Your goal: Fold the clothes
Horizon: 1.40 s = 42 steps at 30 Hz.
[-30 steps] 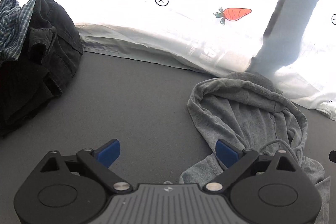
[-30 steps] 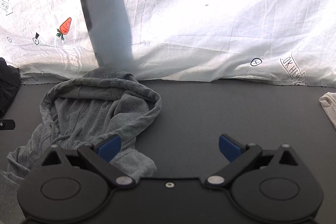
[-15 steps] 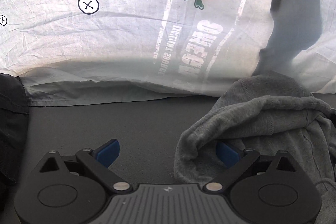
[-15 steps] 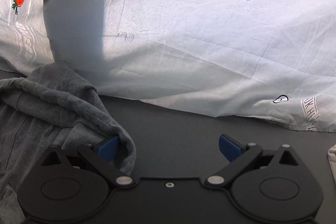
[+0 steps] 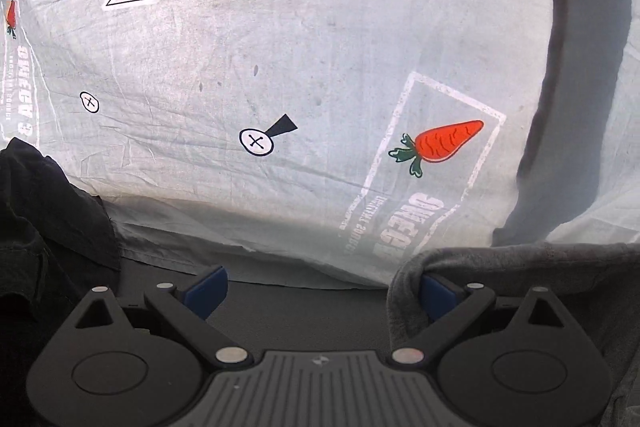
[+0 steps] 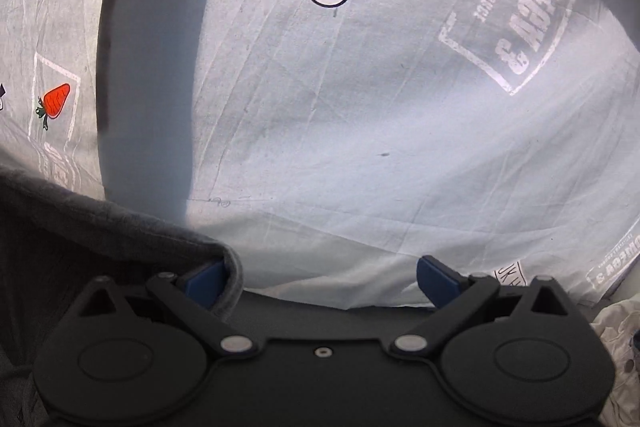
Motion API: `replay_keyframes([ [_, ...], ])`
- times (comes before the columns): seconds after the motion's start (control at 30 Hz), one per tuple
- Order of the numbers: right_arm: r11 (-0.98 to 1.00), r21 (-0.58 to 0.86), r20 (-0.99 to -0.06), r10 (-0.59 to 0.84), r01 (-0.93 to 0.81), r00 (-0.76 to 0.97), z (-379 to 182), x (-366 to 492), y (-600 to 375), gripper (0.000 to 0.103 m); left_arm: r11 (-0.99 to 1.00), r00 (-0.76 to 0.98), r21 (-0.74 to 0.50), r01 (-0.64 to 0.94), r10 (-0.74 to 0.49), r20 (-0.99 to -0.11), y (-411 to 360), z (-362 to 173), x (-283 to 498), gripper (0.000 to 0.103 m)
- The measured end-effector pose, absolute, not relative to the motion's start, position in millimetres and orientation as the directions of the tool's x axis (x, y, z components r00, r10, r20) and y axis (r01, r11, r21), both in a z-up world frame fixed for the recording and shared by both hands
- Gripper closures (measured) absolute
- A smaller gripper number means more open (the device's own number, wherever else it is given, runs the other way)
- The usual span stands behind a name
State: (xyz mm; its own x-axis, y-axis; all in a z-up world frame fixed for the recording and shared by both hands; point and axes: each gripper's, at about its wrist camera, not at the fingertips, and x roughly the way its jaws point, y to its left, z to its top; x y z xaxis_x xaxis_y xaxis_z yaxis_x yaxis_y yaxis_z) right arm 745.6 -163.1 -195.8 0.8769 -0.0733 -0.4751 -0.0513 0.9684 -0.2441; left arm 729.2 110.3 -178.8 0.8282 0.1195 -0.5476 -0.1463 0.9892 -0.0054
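Grey fleece hoodie (image 5: pixel 520 267) lies on the dark table (image 5: pixel 304 307), strung between the two grippers: its hood rim runs left-right, one end draped over the inner (right-side) finger of the left gripper (image 5: pixel 320 289), the other end over the inner (left-side) finger of the right gripper (image 6: pixel 320 281), where the hoodie (image 6: pixel 100 239) fills the lower left of the right wrist view. Both grippers have fingers wide apart, nothing pinched yet; cloth sits on one pad (image 5: pixel 436 297) each, outer pads bare. So both hands look about equally near, garment betw. them, long axis across. Judging by that, next move needs each pair to close on the rim. Vs. 0.5 s ago: both cams lower & closer in, printed white sheet (image 5: pixel 320 47) fills more of the views, rim now hooked further over the pads. Dark clothes pile (image 5: pixel 44 227) sits far left.
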Motion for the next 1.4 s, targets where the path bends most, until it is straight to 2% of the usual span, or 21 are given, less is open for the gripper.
replay_keyframes([
  [0.27,0.958,-0.287,-0.336,-0.070,-0.031,0.939,-148,659,-165,0.002,0.986,0.884,-0.017,-0.164,0.140,-0.446,94,-116,638,0.004],
  [0.47,0.966,-0.260,-0.307,-0.067,-0.016,0.949,-135,599,-175,0.002,0.985,0.892,-0.006,-0.173,0.155,-0.424,88,-99,580,0.004],
  [0.73,0.947,-0.322,-0.279,-0.077,-0.018,0.957,-147,534,-177,0.002,0.984,0.886,0.007,-0.181,0.165,-0.434,85,-104,523,0.004],
  [0.87,0.937,-0.348,-0.301,-0.085,-0.026,0.950,-163,514,-179,0.002,0.984,0.869,0.021,-0.177,0.166,-0.467,81,-121,500,0.004],
  [1.27,0.925,-0.368,-0.448,-0.089,-0.093,0.890,-210,491,-178,0.002,0.983,0.724,0.080,-0.167,0.177,-0.667,79,-187,481,0.005],
  [1.4,0.933,-0.326,-0.511,-0.041,-0.149,0.859,-214,484,-179,0.002,0.993,0.702,0.039,-0.115,0.109,-0.704,88,-186,480,0.005],
])
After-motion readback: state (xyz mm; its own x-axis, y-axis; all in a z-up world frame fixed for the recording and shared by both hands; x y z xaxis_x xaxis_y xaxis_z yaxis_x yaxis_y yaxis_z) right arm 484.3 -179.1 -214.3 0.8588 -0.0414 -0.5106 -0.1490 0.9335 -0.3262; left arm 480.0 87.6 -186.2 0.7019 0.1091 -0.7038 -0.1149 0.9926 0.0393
